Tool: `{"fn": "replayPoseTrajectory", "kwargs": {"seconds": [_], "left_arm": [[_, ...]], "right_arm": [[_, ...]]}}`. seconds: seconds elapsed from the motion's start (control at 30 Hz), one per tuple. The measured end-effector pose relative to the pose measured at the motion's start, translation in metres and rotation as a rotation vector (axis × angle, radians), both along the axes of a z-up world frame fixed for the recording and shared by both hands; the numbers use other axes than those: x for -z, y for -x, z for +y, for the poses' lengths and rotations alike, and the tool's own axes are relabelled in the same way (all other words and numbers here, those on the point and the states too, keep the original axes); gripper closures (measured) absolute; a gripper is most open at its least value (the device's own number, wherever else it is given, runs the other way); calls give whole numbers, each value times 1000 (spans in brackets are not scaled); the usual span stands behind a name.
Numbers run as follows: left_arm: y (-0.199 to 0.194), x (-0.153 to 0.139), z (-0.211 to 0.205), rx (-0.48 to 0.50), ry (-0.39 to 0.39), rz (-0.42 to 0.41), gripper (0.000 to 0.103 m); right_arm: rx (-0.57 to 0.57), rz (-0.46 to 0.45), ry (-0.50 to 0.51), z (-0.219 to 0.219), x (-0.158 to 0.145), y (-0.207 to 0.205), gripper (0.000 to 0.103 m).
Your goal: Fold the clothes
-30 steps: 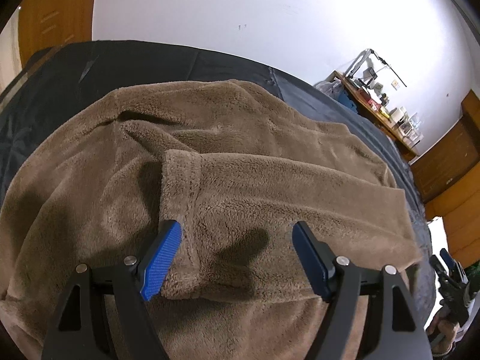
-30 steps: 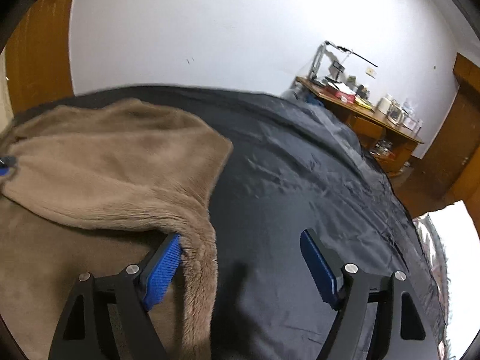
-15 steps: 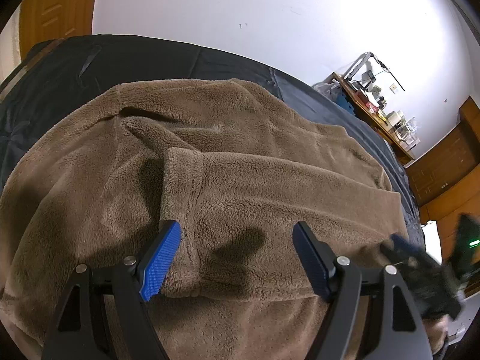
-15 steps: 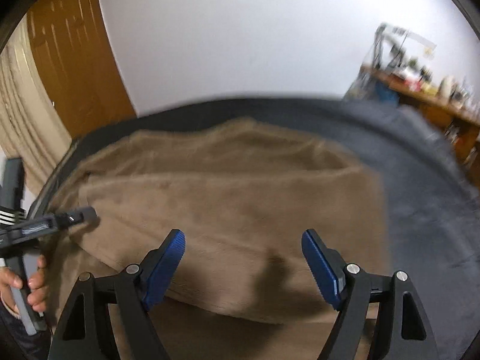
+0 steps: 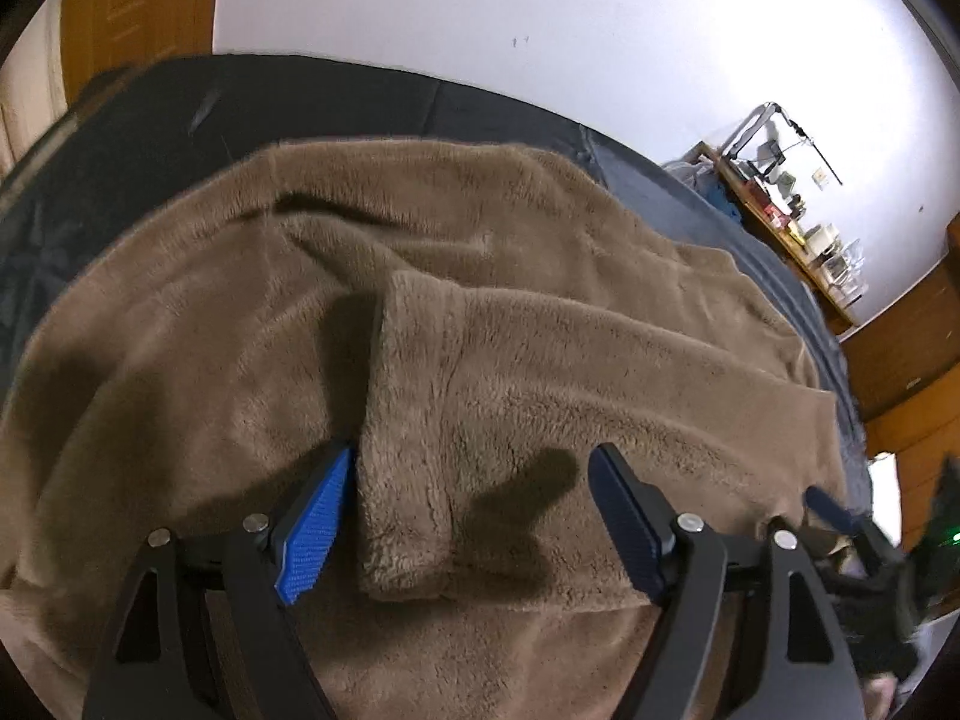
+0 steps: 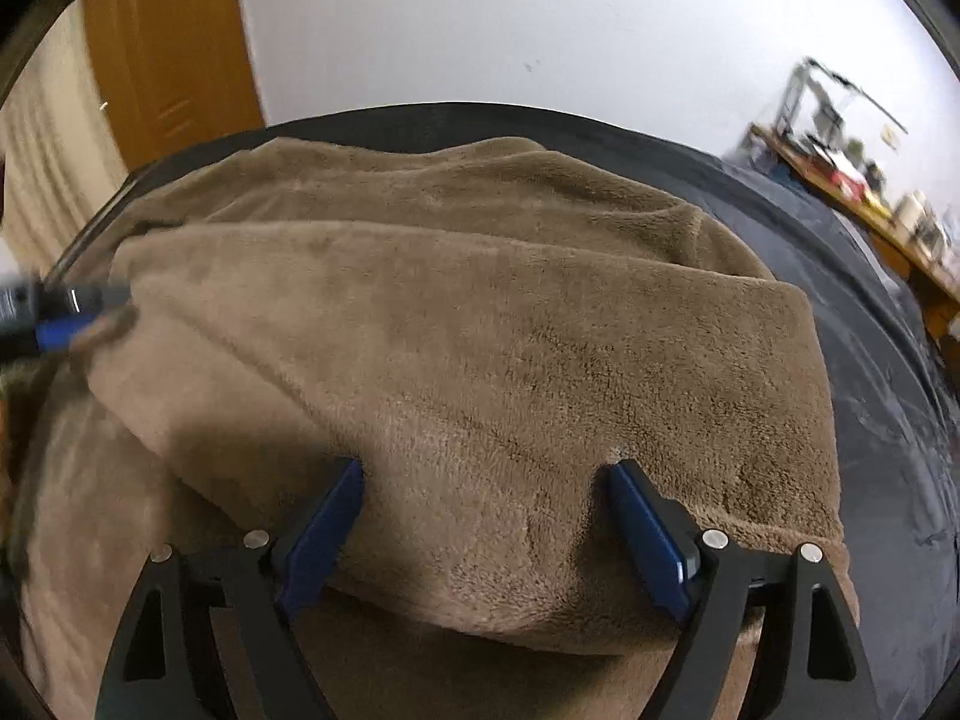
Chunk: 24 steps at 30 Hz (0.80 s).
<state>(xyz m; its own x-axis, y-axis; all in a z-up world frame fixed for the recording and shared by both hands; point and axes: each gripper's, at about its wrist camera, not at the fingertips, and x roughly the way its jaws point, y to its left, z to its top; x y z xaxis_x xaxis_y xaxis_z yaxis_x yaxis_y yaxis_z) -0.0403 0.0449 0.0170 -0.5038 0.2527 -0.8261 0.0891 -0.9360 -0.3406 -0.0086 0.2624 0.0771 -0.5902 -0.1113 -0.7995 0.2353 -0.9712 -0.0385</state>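
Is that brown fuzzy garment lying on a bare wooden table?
No, the brown garment lies on a dark cloth-covered surface, which shows all around it.

A bed [image 5: 312, 102] covered in a dark, slightly wrinkled sheet is carrying the load. A brown fleece garment [image 5: 540, 360] is lying directly on it, spreading over the near and left part, leaving dark sheet showing at the far edge and right.

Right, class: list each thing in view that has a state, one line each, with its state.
brown fleece garment: lying on the dark cover, sleeve folded across its body.
sleeve cuff: lying between the left fingers, not pinched.
left gripper: open.
right gripper: open, fingers astride a folded fleece edge.
dark cover: spread out, wrinkled.
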Motion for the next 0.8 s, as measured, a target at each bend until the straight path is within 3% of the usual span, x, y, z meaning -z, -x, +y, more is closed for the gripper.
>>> {"fn": "replayPoseTrajectory", "kwargs": {"seconds": [0.27, 0.37, 0.47, 0.8], "left_arm": [[3, -4, -15, -25, -55, 2, 21], [5, -1, -19, -33, -63, -8, 21], [6, -2, -23, -43, -76, -9, 21], [10, -2, -6, -11, 51, 29, 16]], "right_arm": [[-24, 2, 9, -40, -18, 22, 17], [-52, -69, 11, -56, 7, 29, 17], [-92, 1, -52, -62, 17, 15, 16], [-116, 14, 1, -53, 24, 14, 14]]}}
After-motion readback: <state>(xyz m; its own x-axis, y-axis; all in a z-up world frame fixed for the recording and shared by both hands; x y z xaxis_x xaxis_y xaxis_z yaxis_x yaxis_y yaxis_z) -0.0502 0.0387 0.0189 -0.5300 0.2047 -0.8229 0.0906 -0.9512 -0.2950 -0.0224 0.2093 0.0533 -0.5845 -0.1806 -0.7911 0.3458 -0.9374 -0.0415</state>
